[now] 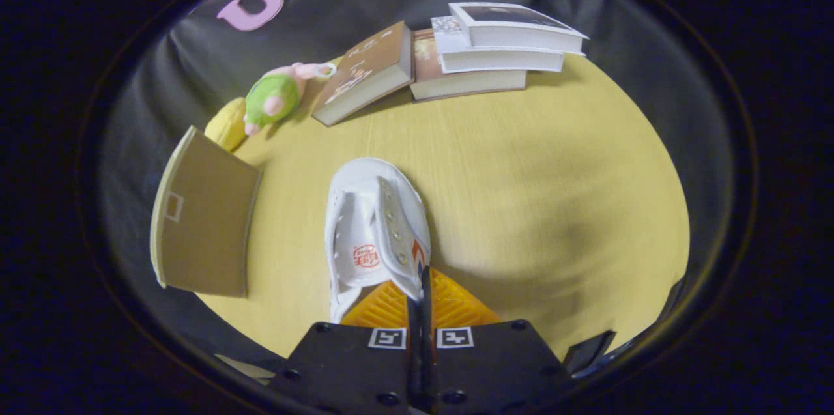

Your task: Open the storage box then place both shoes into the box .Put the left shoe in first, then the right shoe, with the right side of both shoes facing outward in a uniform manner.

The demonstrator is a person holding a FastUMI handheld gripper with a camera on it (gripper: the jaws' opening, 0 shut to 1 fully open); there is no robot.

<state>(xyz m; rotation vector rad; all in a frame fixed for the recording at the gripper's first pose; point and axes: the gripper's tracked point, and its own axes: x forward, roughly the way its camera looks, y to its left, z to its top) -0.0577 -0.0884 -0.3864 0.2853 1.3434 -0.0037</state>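
Note:
A white canvas shoe (pixel 374 226) hangs over the wooden table (pixel 534 193), toe pointing away from me, its inside and a red stamp on the insole showing. My gripper (pixel 420 294) is shut on the shoe's right side wall near the heel, with both fingers pressed together on the canvas. To the left of the shoe stands the raised brown cardboard lid (pixel 202 219) of the storage box, its inner face towards me. The box body lies below the lid, out of sight.
At the table's far edge lie a stack of three books (pixel 495 50) and one brown book (pixel 365 73) leaning beside it. A green and pink plush toy (pixel 277 96) and a yellow object (pixel 227 123) sit behind the lid. Bare tabletop lies right of the shoe.

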